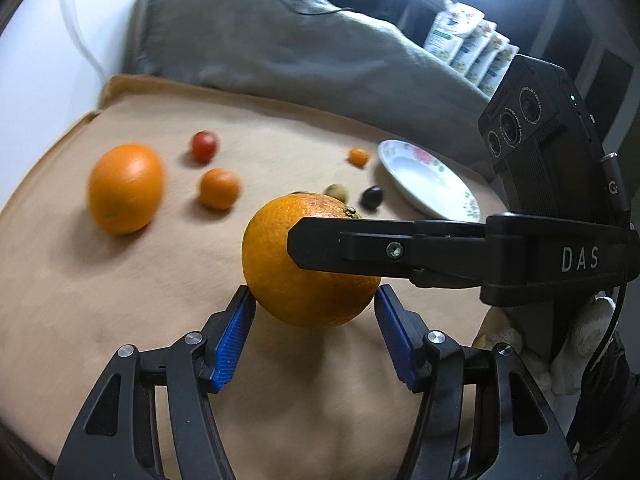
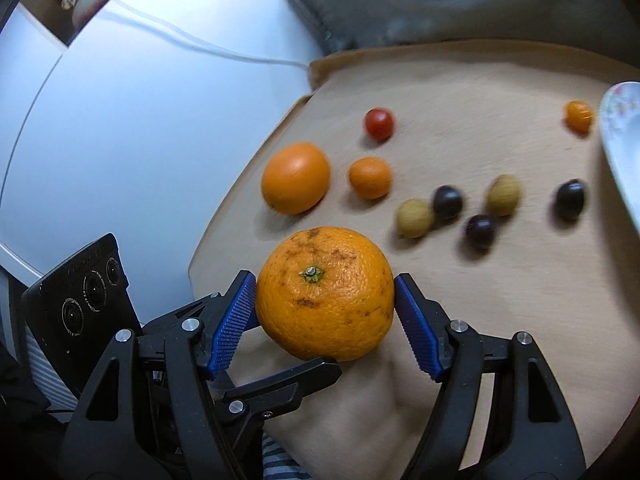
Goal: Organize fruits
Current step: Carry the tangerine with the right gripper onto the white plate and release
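We find the orange (image 2: 325,293) firm, rounded, fairly heavy; right gripper (image 2: 325,300) fingers pinch its middle, left gripper (image 1: 316,316) fingers spread beside it.

A large orange (image 2: 325,294) sits between the right hand-held gripper (image 2: 325,312) fingers, above the surface (image 2: 500,300). Behind it lie a second orange (image 2: 296,178), a tangerine (image 2: 370,178) and a cherry tomato (image 2: 379,123). A plate (image 2: 620,140) lies at far right.
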A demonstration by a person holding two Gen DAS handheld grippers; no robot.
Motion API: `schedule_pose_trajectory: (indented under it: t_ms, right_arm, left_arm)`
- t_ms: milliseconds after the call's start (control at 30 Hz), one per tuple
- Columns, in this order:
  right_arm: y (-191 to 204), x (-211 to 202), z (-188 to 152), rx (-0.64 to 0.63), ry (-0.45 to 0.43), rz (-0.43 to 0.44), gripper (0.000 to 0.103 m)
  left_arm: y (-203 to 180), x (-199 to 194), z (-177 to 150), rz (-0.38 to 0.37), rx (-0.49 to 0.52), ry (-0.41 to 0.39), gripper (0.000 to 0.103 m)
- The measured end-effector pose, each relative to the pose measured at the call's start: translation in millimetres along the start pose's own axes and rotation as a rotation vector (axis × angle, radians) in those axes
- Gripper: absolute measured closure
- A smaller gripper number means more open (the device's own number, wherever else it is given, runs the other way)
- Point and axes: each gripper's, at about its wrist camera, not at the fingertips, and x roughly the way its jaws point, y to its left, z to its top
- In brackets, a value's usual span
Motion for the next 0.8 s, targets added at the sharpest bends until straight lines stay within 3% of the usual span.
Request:
schedule_pose_trajectory:
  t_ms: [300, 800]
  right_arm:
    - [-33, -61, 0, 0.044, -0.107, -0.074, 0.029]
    - [-94, -119, -2, 0.139, -0.207, -0.166, 0.029]
  left_arm:
    - [-45, 25, 26, -0.074, 0.095, 0.003, 0.041]
    - [-115, 74, 56, -0.149, 0.213, 0.044, 0.041]
